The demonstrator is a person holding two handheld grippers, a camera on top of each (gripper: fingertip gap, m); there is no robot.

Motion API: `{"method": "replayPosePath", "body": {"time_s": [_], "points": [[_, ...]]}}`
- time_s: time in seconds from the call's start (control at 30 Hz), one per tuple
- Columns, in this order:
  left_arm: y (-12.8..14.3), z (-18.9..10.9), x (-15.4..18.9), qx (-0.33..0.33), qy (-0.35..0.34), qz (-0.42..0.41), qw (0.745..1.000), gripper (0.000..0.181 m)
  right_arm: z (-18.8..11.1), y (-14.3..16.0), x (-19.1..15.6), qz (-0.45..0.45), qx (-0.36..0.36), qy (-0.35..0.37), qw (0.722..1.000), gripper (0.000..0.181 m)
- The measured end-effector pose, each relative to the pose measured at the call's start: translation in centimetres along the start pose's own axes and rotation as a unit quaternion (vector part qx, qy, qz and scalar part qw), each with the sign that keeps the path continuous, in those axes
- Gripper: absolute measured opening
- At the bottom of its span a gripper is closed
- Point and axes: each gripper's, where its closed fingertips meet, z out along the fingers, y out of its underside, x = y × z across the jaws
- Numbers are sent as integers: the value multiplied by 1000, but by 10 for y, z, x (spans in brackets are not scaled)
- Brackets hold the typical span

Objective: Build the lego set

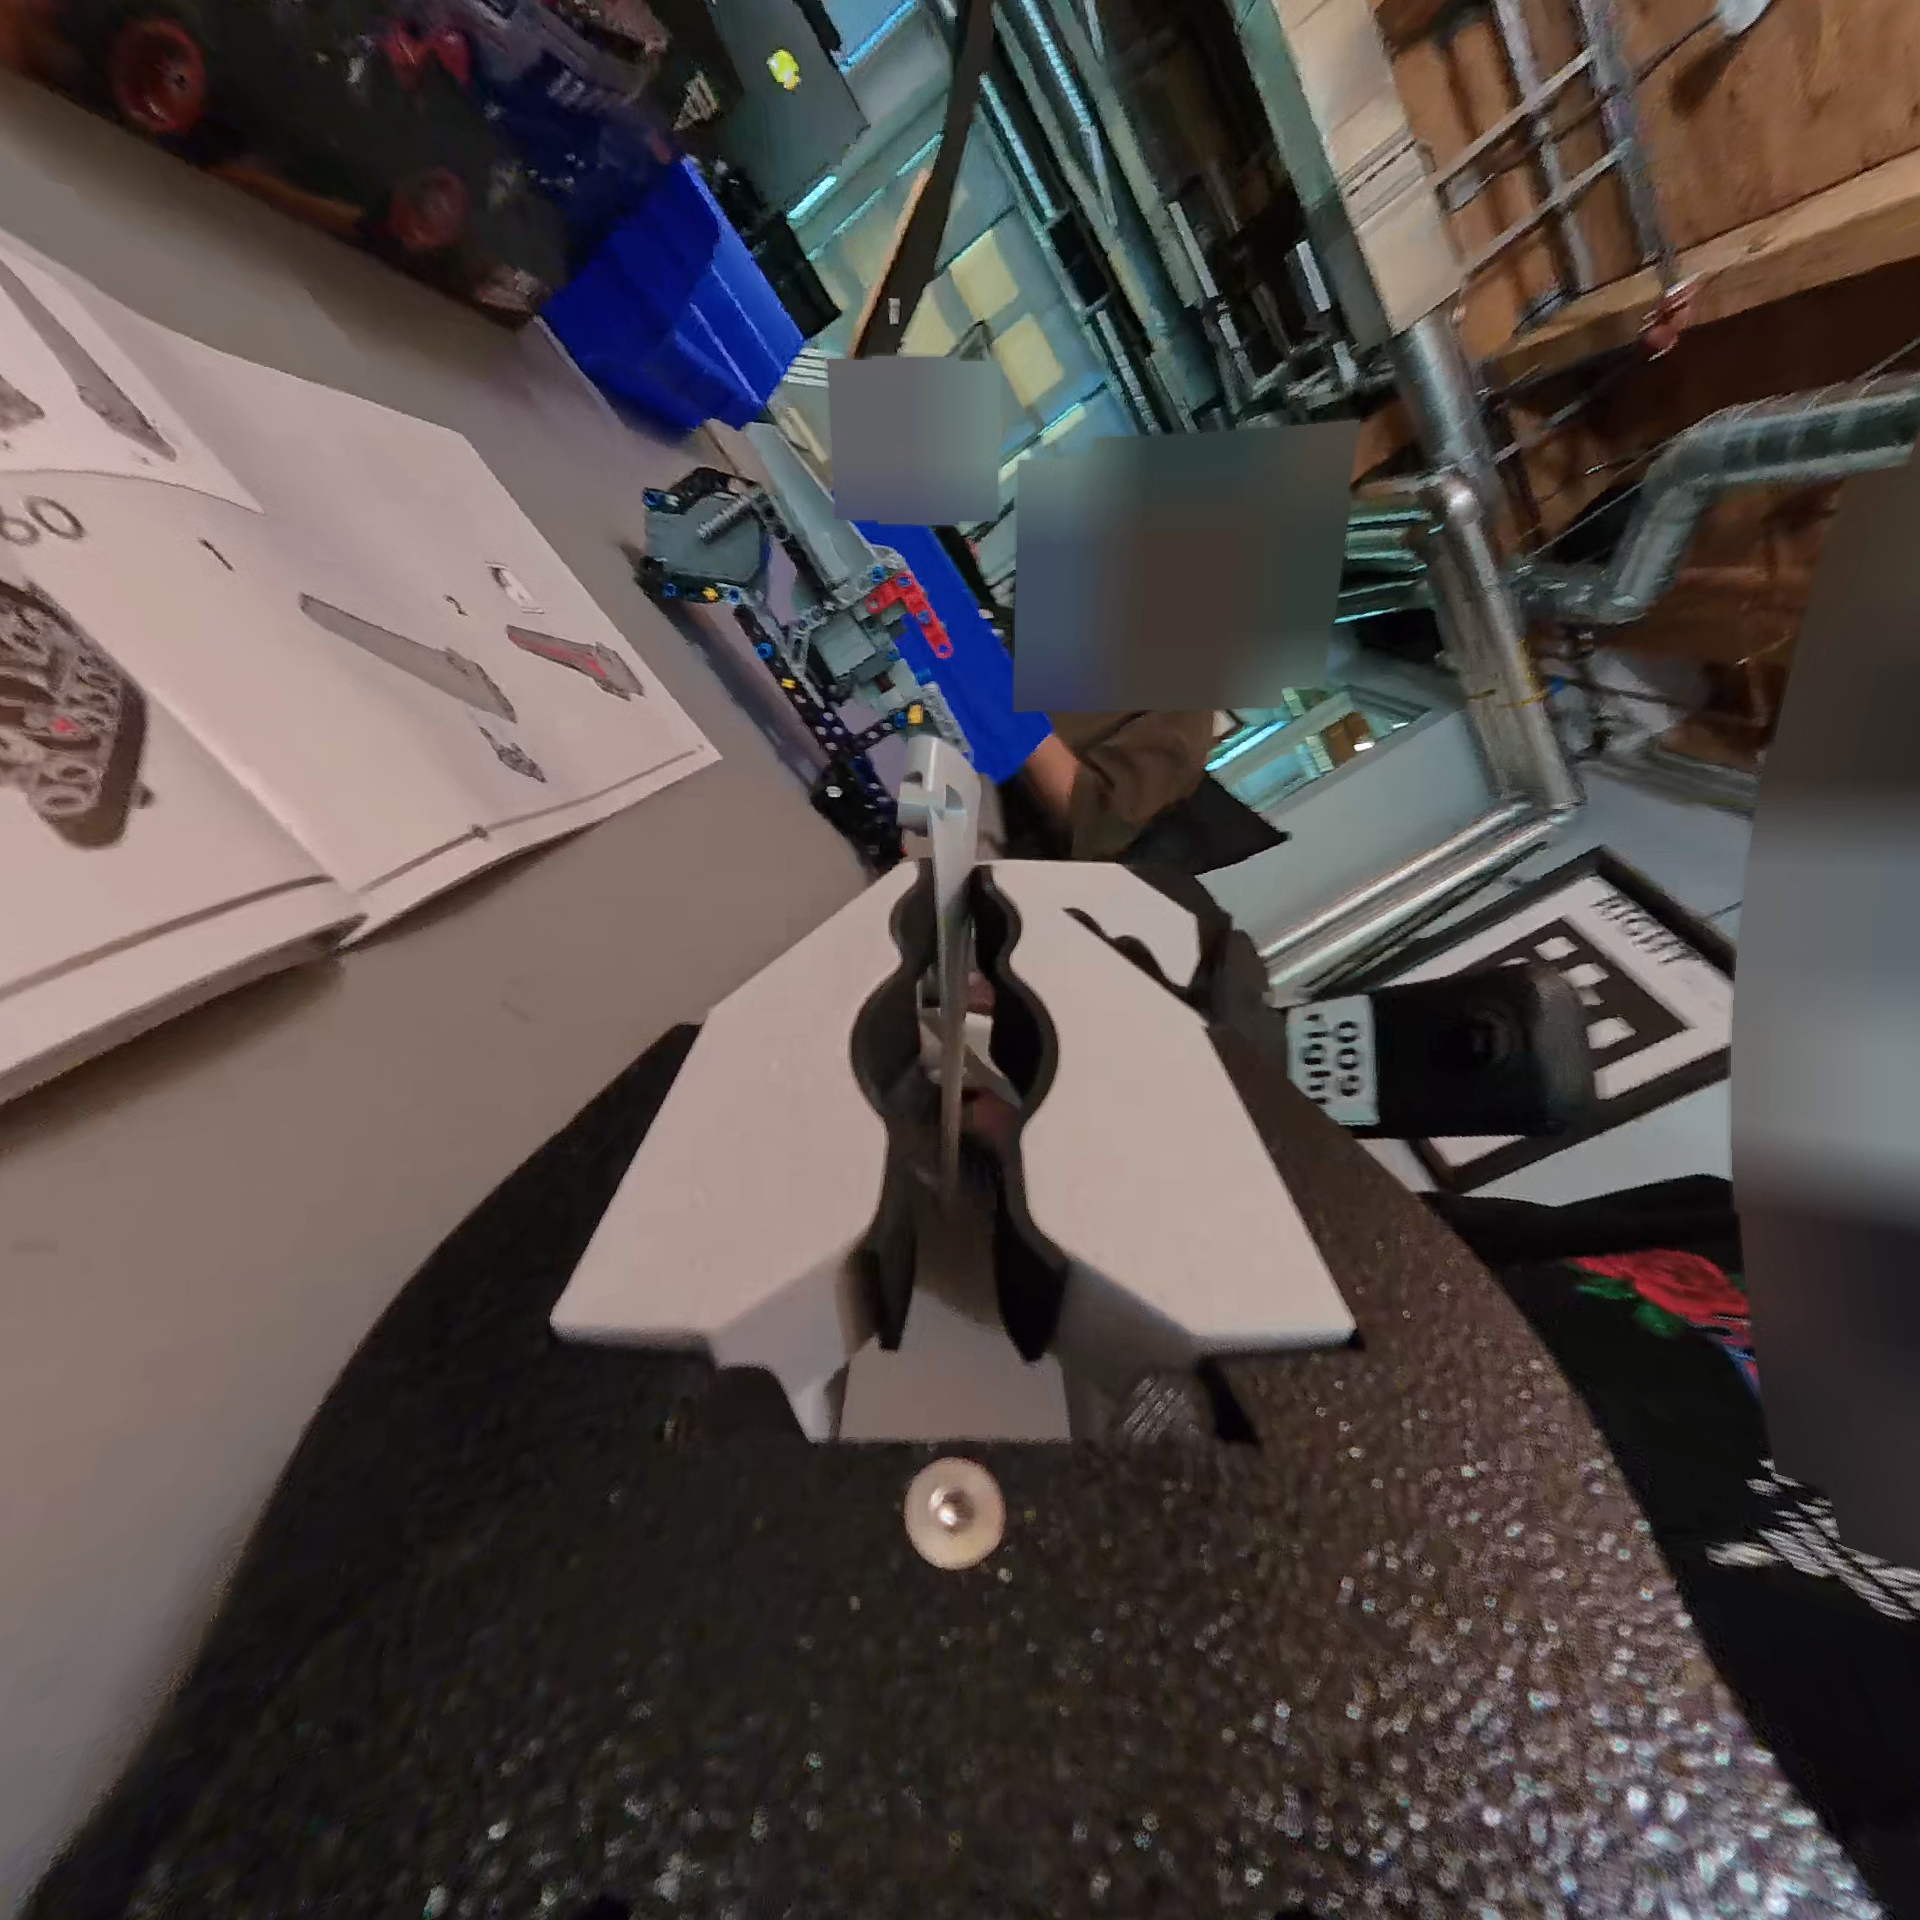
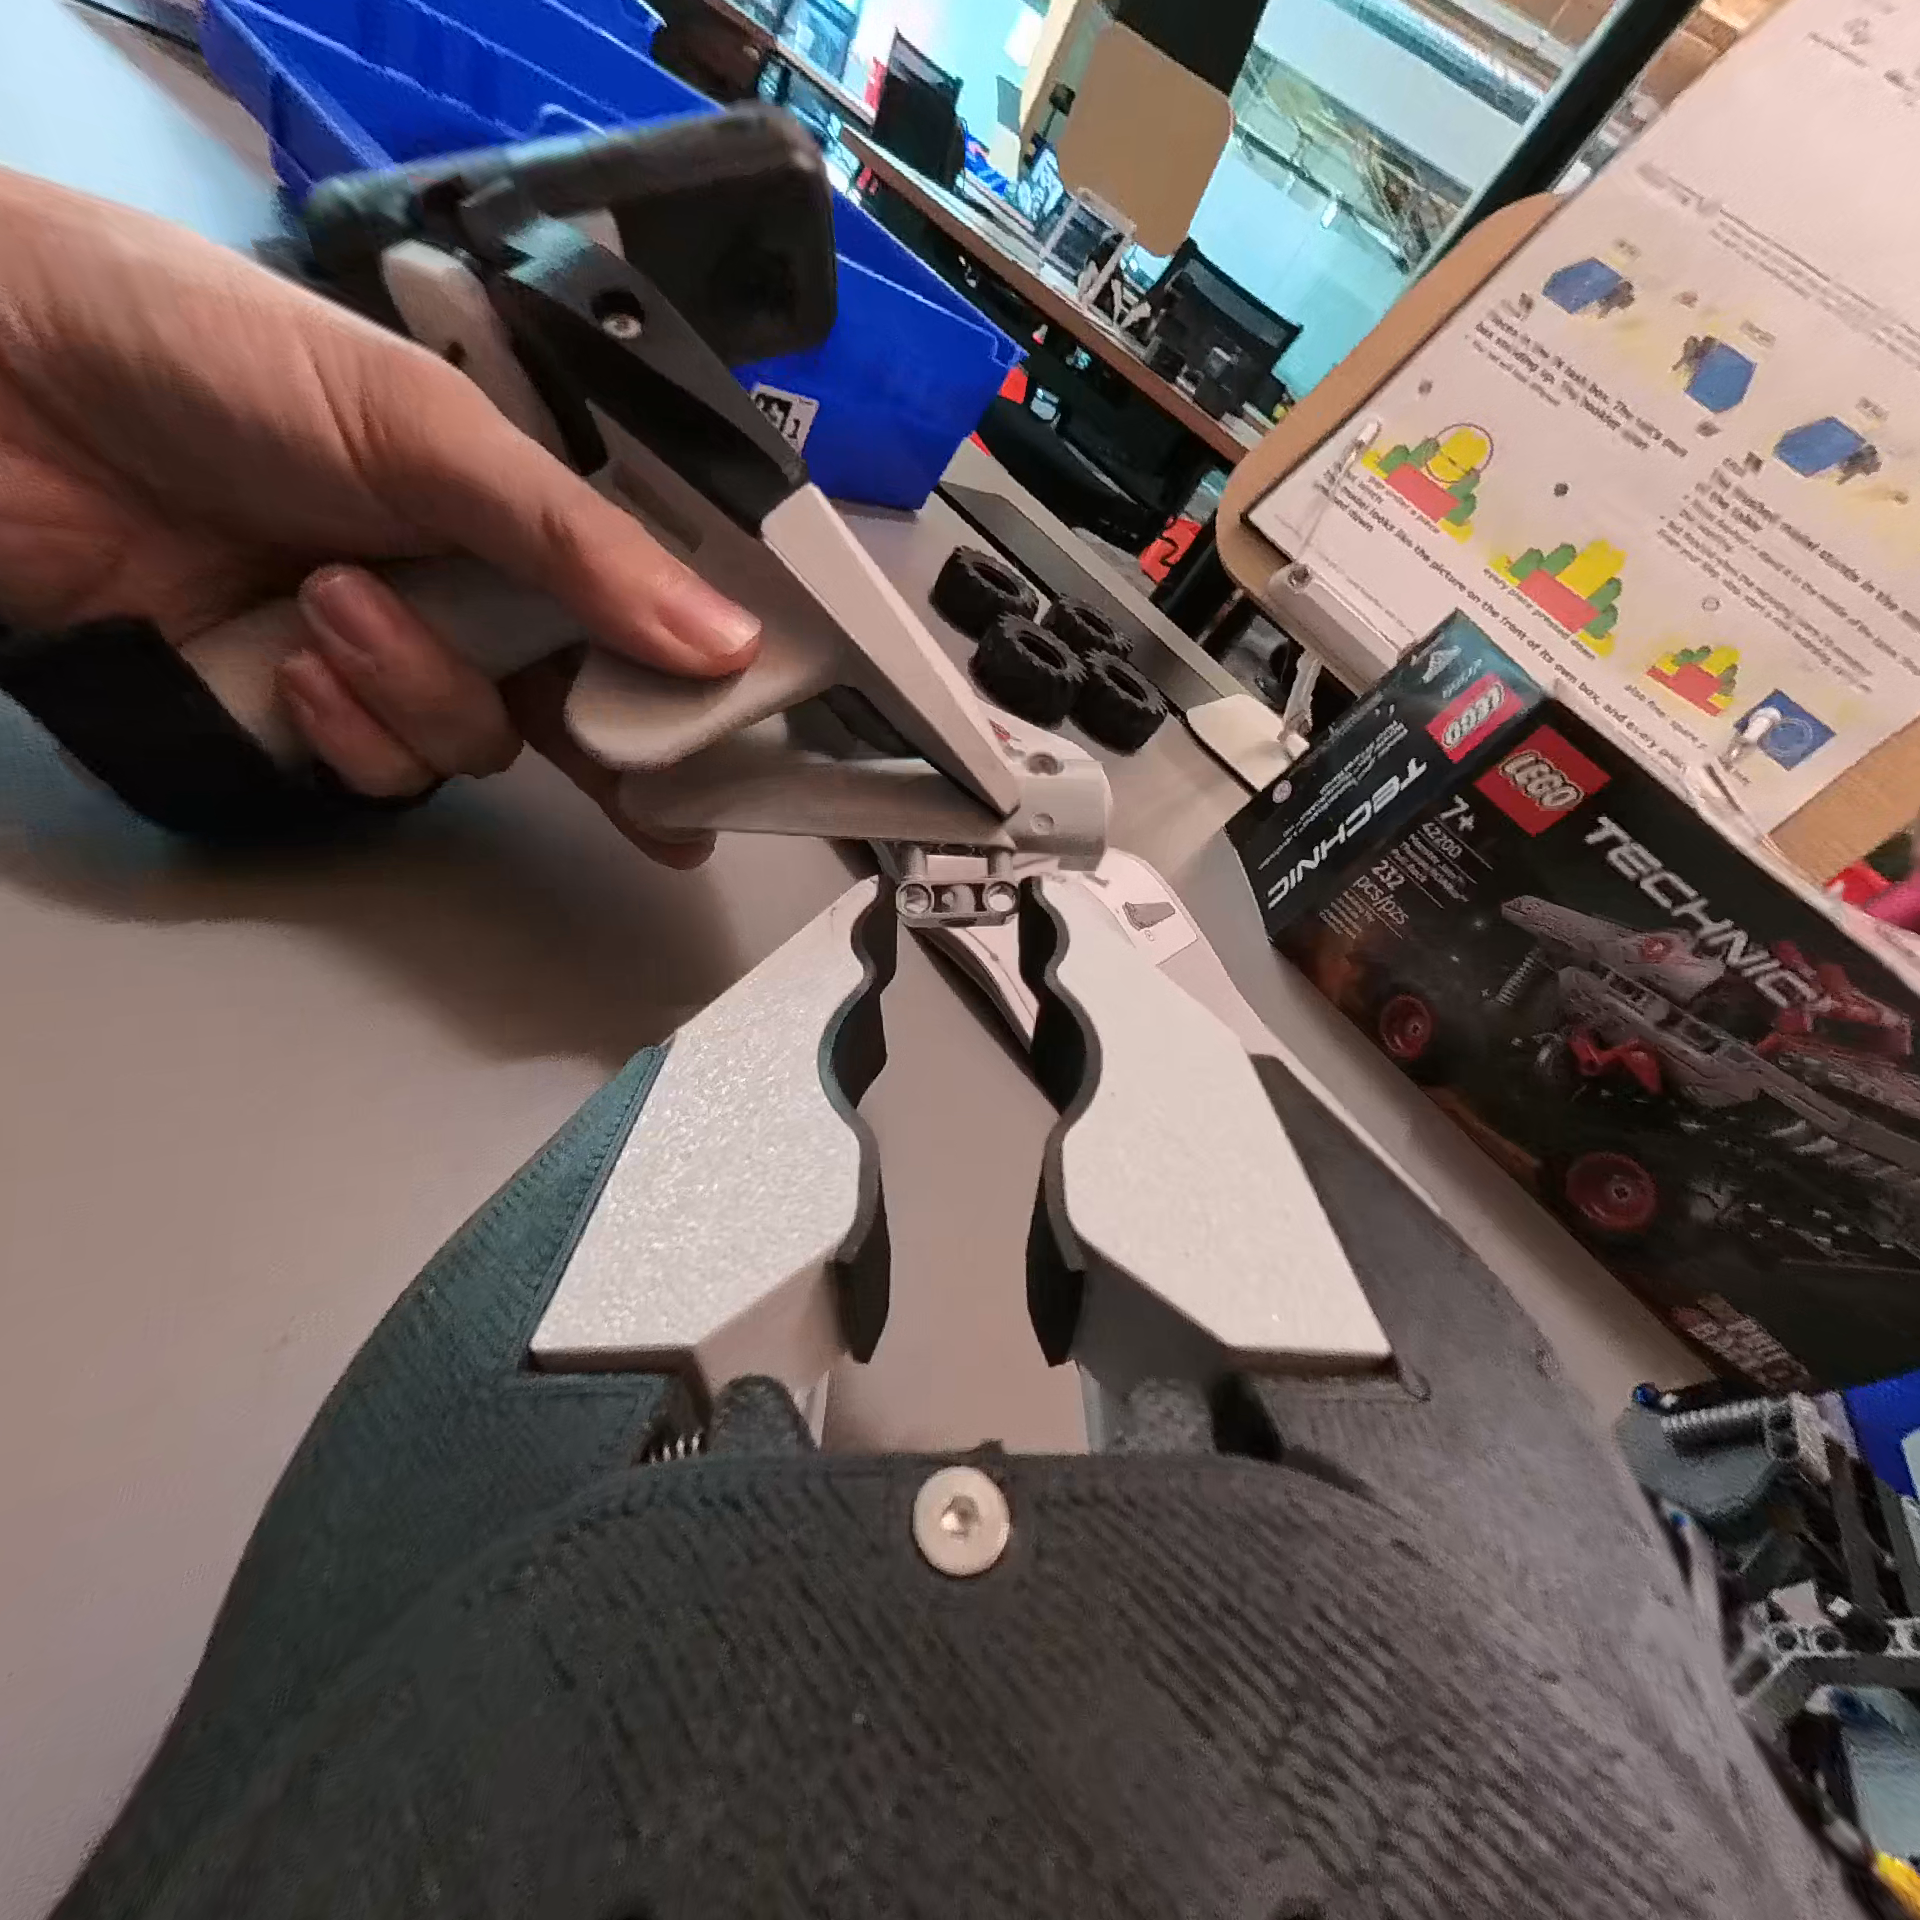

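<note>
1. Right gripper, nearest my right camera: tips clamped on a small grey connector with round holes, held above the table.
2. Left gripper: closed on a thin pale-grey panel, seen edge-on in my left view. In my right view a hand holds this gripper, and the panel's end sits just above the connector; I cannot tell whether they touch.
3. Partly built model: grey and black beams, blue pins, red piece, beyond the open booklet.
4. Four black tyres, clustered.
5. Set box, blue bins.
</note>
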Motion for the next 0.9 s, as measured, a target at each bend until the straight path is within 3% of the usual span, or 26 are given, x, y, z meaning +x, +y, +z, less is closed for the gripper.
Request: {"method": "replayPosePath", "body": {"time_s": [0.17,0.33,0.47,0.9], "points": [[-3,1,-4,6,-40,45,998,6,4,1,2,37,-19,9,999,22],[-11,3,0,60,-10,-6,998,6,5,-5,9,25,-15,39,999,23],[-17,3,5,84,-1,1,996,5,6,-12,13,22,-2,47,999,23],[-2,5,8,-12,-15,62,998,8,-3,-8,8,-23,26,24,999,23]]}}
